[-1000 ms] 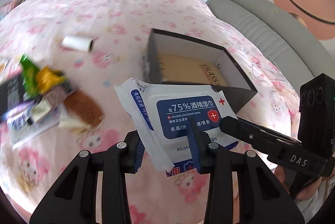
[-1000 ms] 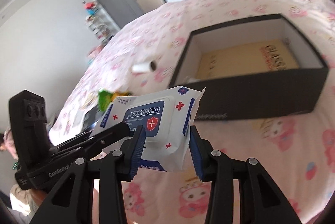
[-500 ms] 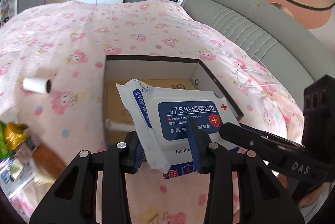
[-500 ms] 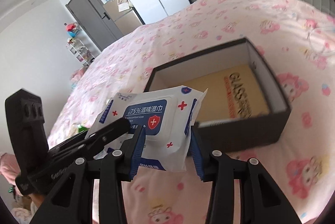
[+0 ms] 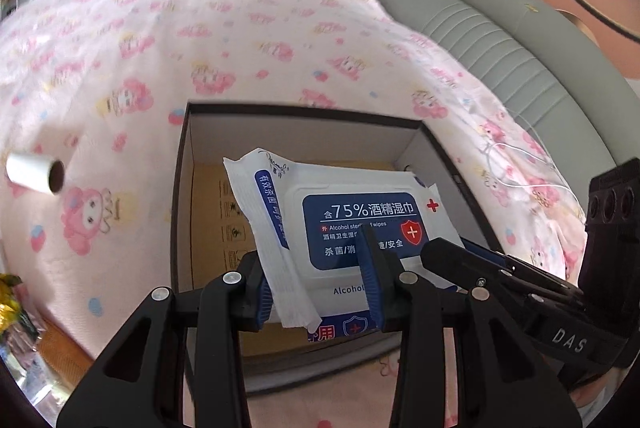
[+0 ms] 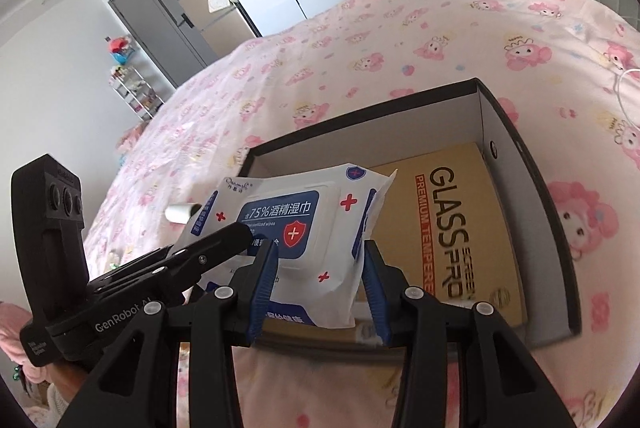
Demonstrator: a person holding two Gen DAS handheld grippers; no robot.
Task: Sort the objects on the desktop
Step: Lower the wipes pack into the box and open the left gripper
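holding one pack of alcohol wipes (image 5: 344,224) between both tools — left gripper (image 5: 316,292) clamps the pack's near left end, right gripper (image 6: 316,280) clamps the near right end, pads pressed into the soft wrapper on both, so both are closed on it, not empty. pack sits lifted and slightly tilted, label up, over the near half of the open dark box (image 6: 532,196), not resting on anything that i can see. under and beyond it, inside the box, a flat tan glass-protector package (image 6: 460,228) lies on the floor of the box toward its right wall. box stands on the pink cartoon bedspread (image 5: 248,40) — no desk here, the bed carries everything. left of the box, apart from it, a small white roll (image 5: 34,174) lies on its side. at the bed's near left edge a blurred pile of snack wrappers (image 5: 10,300), only partly in view.

progress, as a judgement: one item already boxed, wipes about to go in but not released; the roll and the wrapper pile are left, so roughly the early-middle of the sort. far end: grey padded headboard (image 5: 500,28).
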